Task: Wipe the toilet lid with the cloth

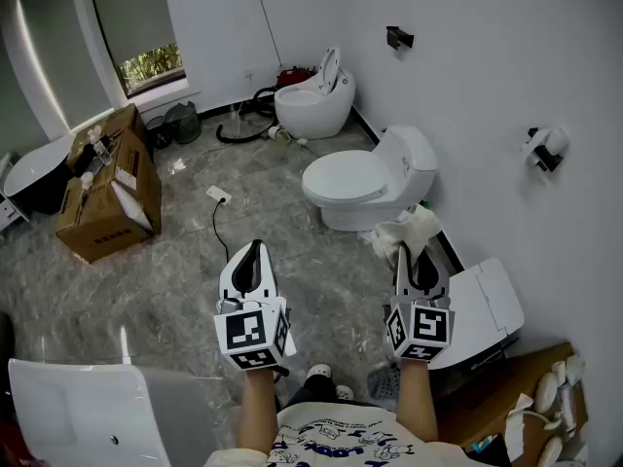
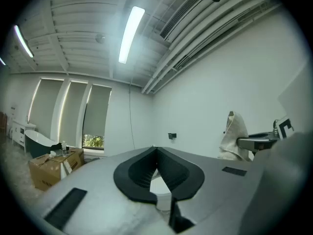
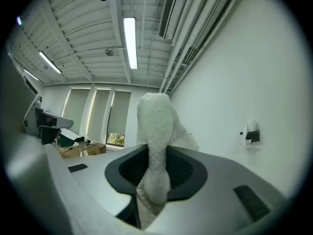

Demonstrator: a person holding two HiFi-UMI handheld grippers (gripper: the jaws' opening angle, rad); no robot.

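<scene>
Right claw [image 1: 409, 259] is clamped on the cloth [image 1: 409, 230], and the closed toilet lid [image 1: 346, 176] sits just ahead and slightly left, nearer it than the empty, pinched-shut left claw [image 1: 253, 256].

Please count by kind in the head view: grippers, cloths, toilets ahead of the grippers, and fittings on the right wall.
Grippers: 2 (left gripper, right gripper)
Cloths: 1 (cloth, in the right gripper)
Toilets: 2 (closed toilet, open-lid toilet)
Wall fittings: 2 (black bracket, roll holder)
Total: 7
</scene>
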